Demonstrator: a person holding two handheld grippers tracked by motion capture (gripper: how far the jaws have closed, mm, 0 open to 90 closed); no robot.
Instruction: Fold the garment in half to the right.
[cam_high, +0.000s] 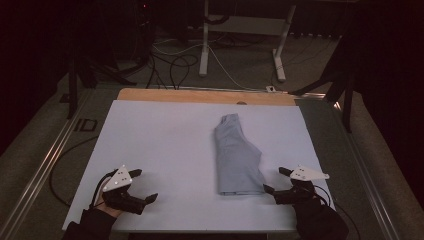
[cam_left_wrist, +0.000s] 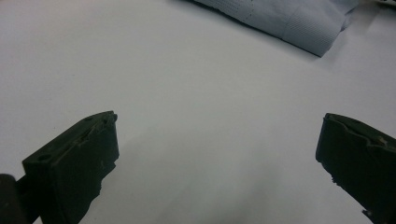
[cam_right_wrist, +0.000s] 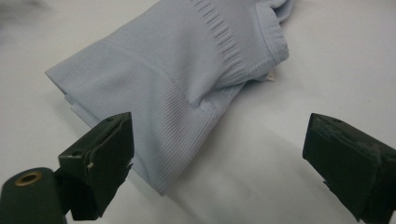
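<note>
Left gripper (cam_high: 143, 185): sits at the near left corner of the white sheet (cam_high: 160, 145), held by a hand in a dark sleeve; its jaws stand wide apart with nothing between them. In the left gripper view (cam_left_wrist: 217, 154) bare white sheet (cam_left_wrist: 187, 93) lies between the jaws, and a corner of the garment (cam_left_wrist: 289, 21) shows far ahead at the top right.
Table: a wooden top (cam_high: 200, 96) covered almost wholly by the white sheet, with a strip of wood left bare along the far edge.
Folded garment (cam_high: 236, 157): pale blue ribbed knit, folded into a long narrow shape, lying flat on the sheet right of centre, its length running from near to far; well apart from the left gripper.
Right gripper (cam_high: 278, 181): at the near right of the sheet, just beside the garment's near right corner, jaws spread wide and holding nothing. In the right gripper view (cam_right_wrist: 219, 158) the garment (cam_right_wrist: 187, 79) lies ahead, and its ribbed near edge reaches down beside the left-hand jaw; I cannot tell whether that jaw touches the cloth.
Beyond the table: dim floor with loose cables (cam_high: 175, 62) and white desk legs (cam_high: 204, 40).
</note>
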